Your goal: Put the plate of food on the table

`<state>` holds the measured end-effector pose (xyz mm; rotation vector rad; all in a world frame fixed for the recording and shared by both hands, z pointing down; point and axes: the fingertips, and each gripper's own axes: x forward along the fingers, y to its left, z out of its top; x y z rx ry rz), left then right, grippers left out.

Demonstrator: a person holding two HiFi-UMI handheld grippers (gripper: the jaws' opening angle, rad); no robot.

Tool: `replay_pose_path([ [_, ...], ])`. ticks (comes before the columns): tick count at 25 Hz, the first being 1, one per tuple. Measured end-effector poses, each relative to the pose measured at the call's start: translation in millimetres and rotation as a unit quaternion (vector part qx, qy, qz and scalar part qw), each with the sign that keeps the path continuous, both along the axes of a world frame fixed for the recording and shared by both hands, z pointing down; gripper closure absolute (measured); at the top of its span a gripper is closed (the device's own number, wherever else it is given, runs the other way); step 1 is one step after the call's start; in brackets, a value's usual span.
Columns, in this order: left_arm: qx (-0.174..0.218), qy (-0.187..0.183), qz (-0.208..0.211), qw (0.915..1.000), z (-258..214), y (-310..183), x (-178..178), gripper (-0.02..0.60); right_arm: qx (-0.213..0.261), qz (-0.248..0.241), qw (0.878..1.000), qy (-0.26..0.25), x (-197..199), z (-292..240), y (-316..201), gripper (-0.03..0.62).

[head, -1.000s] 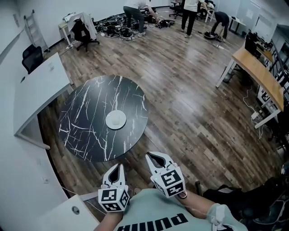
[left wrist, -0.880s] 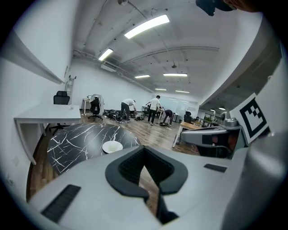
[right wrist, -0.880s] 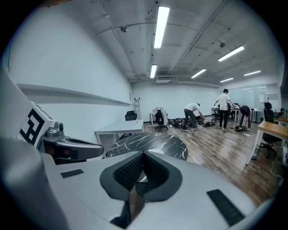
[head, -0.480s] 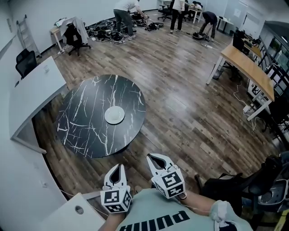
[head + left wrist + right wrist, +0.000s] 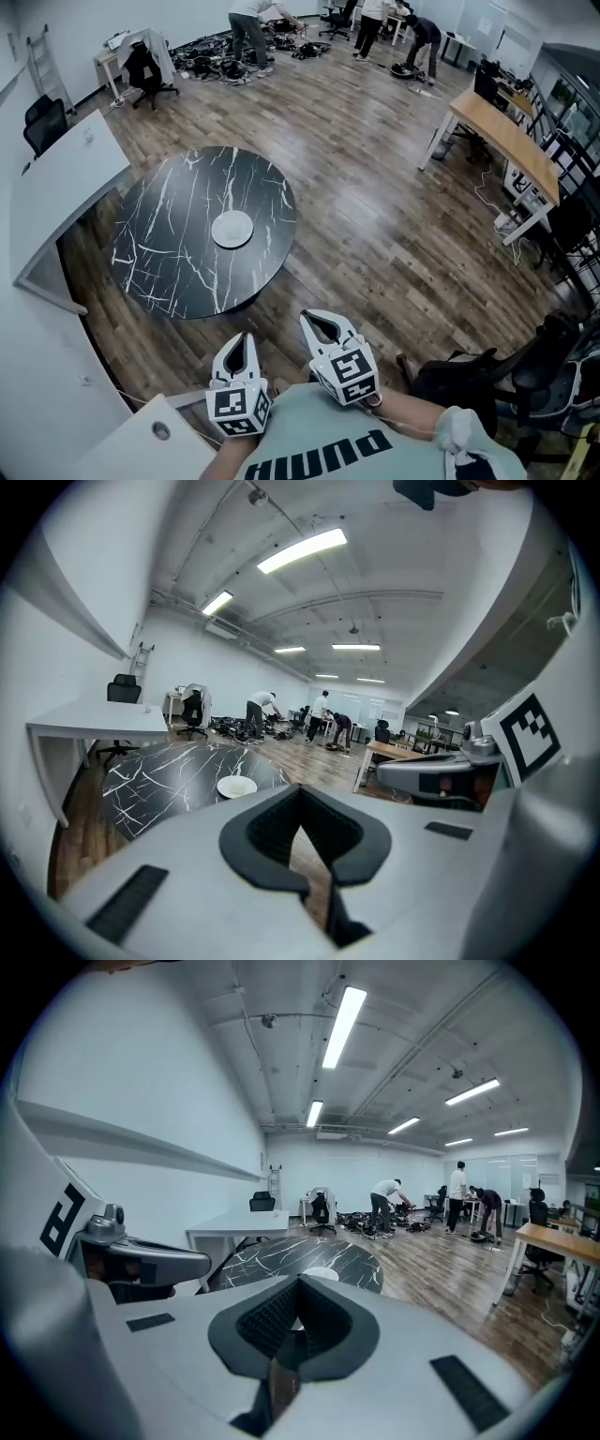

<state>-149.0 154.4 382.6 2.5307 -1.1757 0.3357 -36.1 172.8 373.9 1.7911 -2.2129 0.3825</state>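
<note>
Left gripper (image 5: 241, 339) and right gripper (image 5: 316, 324) hang pressed together, empty, at lower centre, and your plate (image 5: 232, 229) sits on the table (image 5: 169, 272) at centre left, so placement looks met, nothing to carry.

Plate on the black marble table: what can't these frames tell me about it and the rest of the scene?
- Food on the plate: too small in the head view, seen nearly edge-on in the left gripper view, and partly behind the right gripper in that gripper's own view.
- Base of the round table: under its top in the head view.
- Dark clutter on the far floor: too small to identify.
</note>
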Motion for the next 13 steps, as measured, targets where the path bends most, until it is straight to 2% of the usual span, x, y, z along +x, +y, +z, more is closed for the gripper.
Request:
replay_pose_path([
  [13,-0.006,-0.007,-0.017,0.9998,4.2,-6.8,-8.4,0.575,-0.008,-0.018,1.0,-0.004,-10.6,3.5,-6.0,0.586],
])
